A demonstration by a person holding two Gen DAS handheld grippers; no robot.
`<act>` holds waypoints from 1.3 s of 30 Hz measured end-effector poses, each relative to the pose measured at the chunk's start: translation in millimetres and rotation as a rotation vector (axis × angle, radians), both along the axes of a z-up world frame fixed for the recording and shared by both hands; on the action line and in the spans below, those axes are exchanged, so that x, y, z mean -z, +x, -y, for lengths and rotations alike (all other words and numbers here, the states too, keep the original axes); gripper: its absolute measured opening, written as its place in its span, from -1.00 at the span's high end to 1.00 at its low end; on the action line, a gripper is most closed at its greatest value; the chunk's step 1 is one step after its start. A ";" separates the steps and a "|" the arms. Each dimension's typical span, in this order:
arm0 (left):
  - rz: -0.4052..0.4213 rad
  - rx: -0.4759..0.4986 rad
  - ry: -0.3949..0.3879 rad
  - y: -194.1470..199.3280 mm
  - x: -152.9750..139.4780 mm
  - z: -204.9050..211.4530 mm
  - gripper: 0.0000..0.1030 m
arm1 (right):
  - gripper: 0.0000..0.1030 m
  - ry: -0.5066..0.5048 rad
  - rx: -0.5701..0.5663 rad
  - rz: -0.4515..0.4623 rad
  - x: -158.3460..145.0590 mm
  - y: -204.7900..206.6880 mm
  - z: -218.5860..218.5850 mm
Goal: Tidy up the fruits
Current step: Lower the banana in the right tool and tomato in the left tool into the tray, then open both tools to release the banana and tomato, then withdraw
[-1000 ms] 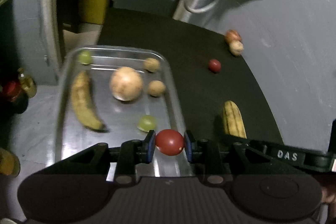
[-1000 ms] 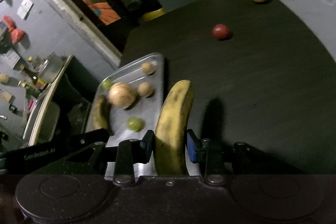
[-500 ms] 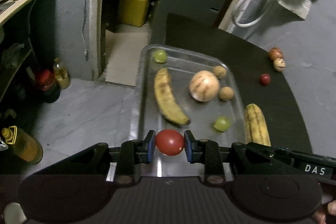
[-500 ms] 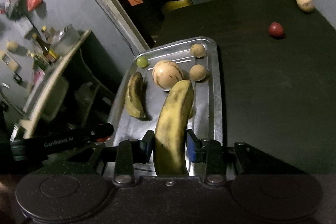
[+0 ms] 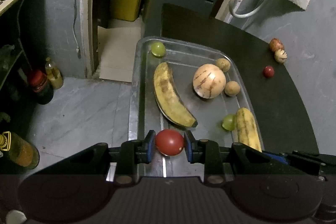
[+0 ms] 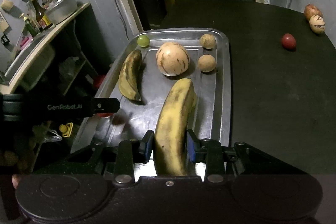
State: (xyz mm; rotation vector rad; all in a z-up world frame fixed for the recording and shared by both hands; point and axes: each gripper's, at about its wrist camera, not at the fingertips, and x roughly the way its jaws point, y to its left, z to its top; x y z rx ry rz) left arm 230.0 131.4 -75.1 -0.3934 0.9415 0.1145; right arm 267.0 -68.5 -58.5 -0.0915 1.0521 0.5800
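Observation:
My left gripper (image 5: 169, 146) is shut on a red tomato (image 5: 169, 142), held over the near end of the metal tray (image 5: 134, 98). My right gripper (image 6: 169, 146) is shut on a yellow banana (image 6: 174, 125) that reaches out above the tray (image 6: 222, 81); in the left wrist view this banana (image 5: 246, 129) shows at the tray's right rim. In the tray lie a spotted banana (image 5: 170, 98), a striped melon (image 5: 209, 80), two brown round fruits (image 5: 232, 88) and two green grapes (image 5: 158, 48). The left gripper's body (image 6: 63, 107) crosses the tray's left rim.
On the dark table (image 6: 273, 87) right of the tray sit a red fruit (image 6: 288, 41), a striped fruit (image 6: 317, 23) and a reddish one (image 6: 312, 11). Left of the tray the floor drops away with bottles (image 5: 53, 76); a shelf holds a pot (image 6: 62, 7).
Both grippers have moved leftwards from above the table to above the tray, each keeping its fruit. The right gripper has rolled, and the tray now lies straight ahead of it.

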 end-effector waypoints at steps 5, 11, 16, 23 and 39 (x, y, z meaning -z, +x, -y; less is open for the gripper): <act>-0.011 0.019 -0.003 4.7 5.6 2.1 0.38 | 0.32 -0.044 -0.020 0.026 5.5 -3.4 -6.3; -0.029 0.030 -0.014 6.7 10.2 -0.7 0.38 | 0.29 -0.062 -0.030 0.051 4.5 -7.9 -9.4; -0.034 0.031 -0.025 6.0 10.4 -3.3 0.33 | 0.20 -0.064 -0.027 0.064 1.4 -10.0 -7.6; -0.020 0.024 -0.048 1.6 3.7 -8.9 0.11 | 0.00 -0.083 -0.031 0.082 -4.1 -21.1 -5.0; 0.073 0.044 -0.017 -43.9 -30.5 -14.0 -0.79 | -0.59 -0.095 0.072 0.124 -19.7 -60.9 11.6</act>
